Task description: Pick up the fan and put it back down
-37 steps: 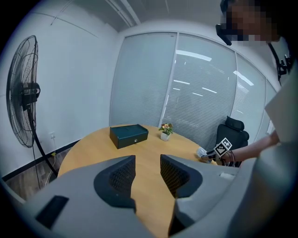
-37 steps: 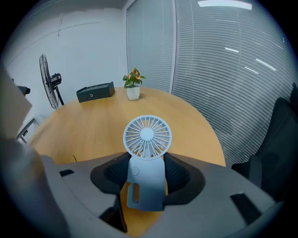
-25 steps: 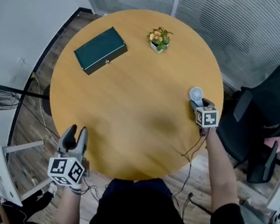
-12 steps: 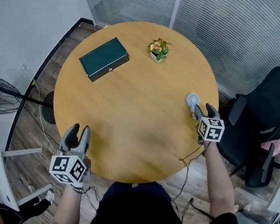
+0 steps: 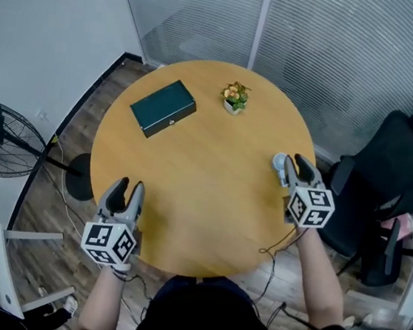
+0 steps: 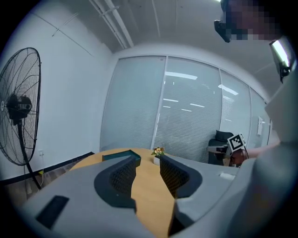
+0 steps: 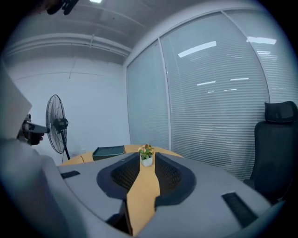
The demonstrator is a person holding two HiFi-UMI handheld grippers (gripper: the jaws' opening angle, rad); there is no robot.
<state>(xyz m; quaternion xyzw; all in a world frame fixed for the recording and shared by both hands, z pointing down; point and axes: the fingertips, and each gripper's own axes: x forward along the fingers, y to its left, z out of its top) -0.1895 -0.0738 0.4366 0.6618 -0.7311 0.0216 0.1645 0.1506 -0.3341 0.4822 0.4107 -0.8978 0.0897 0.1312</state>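
Observation:
A small white hand fan (image 5: 279,162) lies on the round wooden table (image 5: 189,188) near its right edge. My right gripper (image 5: 298,166) hangs above the table just right of that fan, apart from it. Its jaws have just been closing to a narrow gap, and nothing is between them in the right gripper view (image 7: 146,160). My left gripper (image 5: 129,188) hovers over the table's near left edge. It is open and empty, as the left gripper view (image 6: 146,160) shows. The small fan is hidden in both gripper views.
A dark green box (image 5: 163,107) and a small potted plant (image 5: 235,97) sit on the far half of the table. A big standing fan (image 5: 0,139) is on the floor at left. A black office chair (image 5: 393,168) stands at right, and cables hang off the near edge.
My right gripper has lifted away from the small fan and its jaws have narrowed. The fan stays on the table. My left gripper has risen a little.

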